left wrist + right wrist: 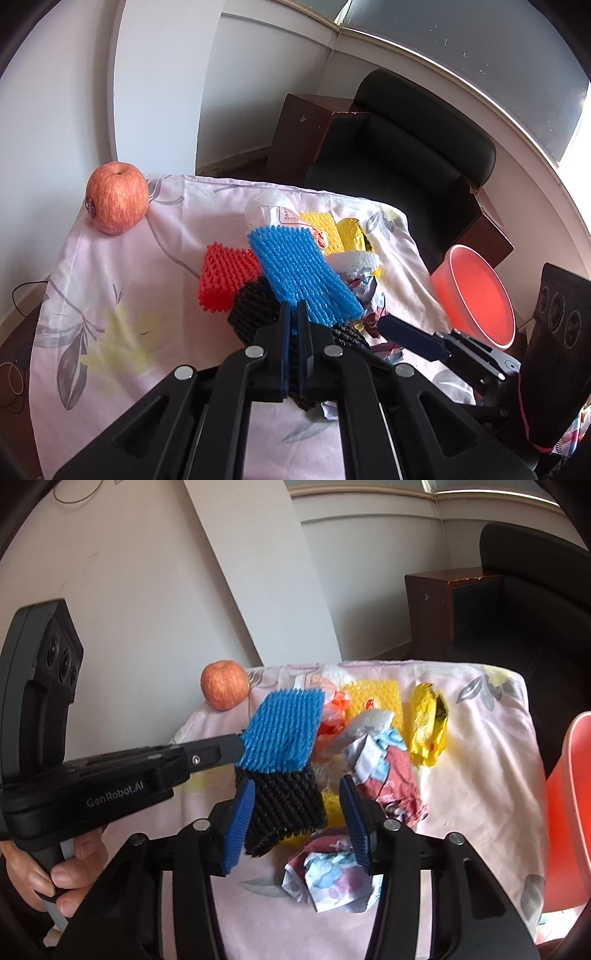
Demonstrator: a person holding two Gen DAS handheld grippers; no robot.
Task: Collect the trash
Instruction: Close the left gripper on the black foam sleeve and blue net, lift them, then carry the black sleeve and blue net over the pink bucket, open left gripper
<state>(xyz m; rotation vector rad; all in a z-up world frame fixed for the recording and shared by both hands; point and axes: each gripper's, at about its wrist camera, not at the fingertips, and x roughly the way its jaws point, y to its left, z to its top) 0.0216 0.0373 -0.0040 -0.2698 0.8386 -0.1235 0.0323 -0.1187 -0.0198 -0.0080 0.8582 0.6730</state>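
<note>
One apple (117, 197) sits at the far left corner of the cloth (122, 280) that covers the table, apart from everything else. Four foam nets lie in a heap near the middle: one red net (225, 278) furthest left, one black net (255, 310) just beside it and partly under the one blue net (301, 271), and one yellow net (323, 227) behind the blue. The left gripper (293, 308) has its two blue pads pressed together on the near edge of the blue net, pinching it; in the right wrist view the blue net stands lifted off the black one at the tip of that gripper, whose handle a hand (51, 867) holds at the lower left. The right gripper (297, 819) hangs with its fingers spread part way over the pile, the black net touching or nearly touching its left pad (238, 830) and a gap on the other side, so it grips nothing. Right of the nets lie two crumpled printed papers, one behind the right gripper (384, 771) and one in front of it (328, 878), one white wrapper (269, 210) at the back, and one gold foil wrapper (428, 727) further right. One red bin (480, 295) stands off the table's right edge.
</note>
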